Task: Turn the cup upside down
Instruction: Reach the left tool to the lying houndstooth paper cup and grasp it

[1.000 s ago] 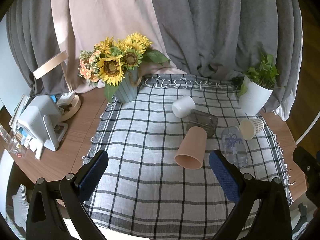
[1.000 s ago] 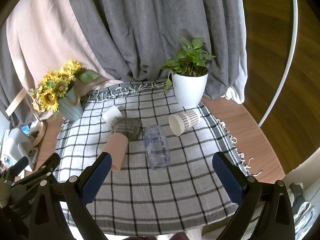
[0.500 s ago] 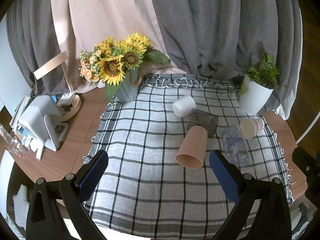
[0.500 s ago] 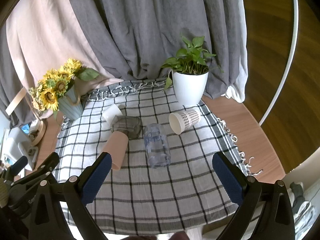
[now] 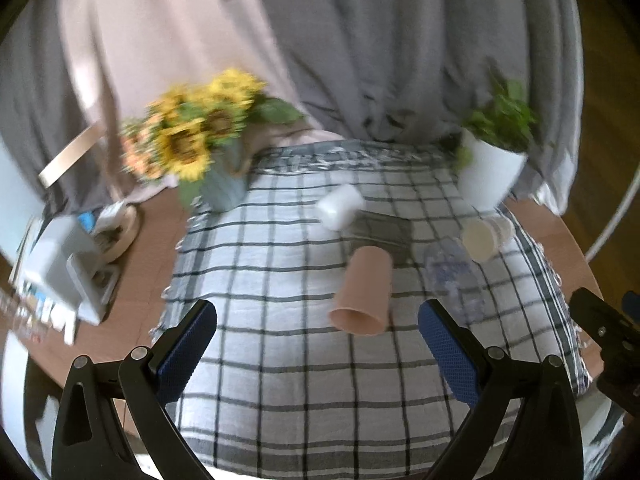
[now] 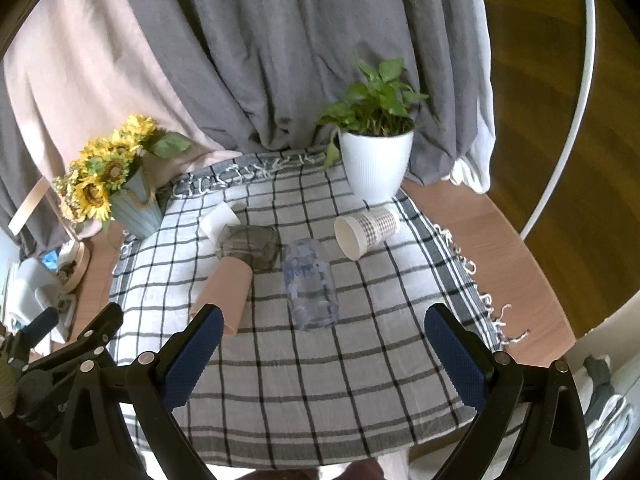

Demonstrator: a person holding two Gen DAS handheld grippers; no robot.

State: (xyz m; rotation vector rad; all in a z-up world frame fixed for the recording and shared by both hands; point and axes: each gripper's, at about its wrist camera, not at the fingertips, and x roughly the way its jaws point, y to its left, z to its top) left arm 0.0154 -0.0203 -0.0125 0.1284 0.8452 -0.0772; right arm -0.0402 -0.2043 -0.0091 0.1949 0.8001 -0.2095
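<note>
Several cups lie on their sides on the checked cloth (image 5: 280, 280): a pink cup (image 5: 364, 290) (image 6: 226, 292), a white cup (image 5: 340, 206) (image 6: 216, 218), a dark glass (image 5: 380, 234) (image 6: 250, 244), a clear glass (image 5: 454, 280) (image 6: 310, 284) and a patterned paper cup (image 5: 486, 234) (image 6: 366, 230). My left gripper (image 5: 316, 350) is open and empty, hovering short of the pink cup. My right gripper (image 6: 320, 354) is open and empty, short of the clear glass.
A sunflower vase (image 5: 222, 184) (image 6: 136, 210) stands at the back left of the cloth and a white plant pot (image 5: 490, 174) (image 6: 376, 168) at the back right. A white device (image 5: 66, 264) sits on the wooden table at left. Curtains hang behind.
The left gripper's view has shifted and blurred, moving closer to the cups. The right gripper has edged slightly forward. Both stay open; no cup has moved.
</note>
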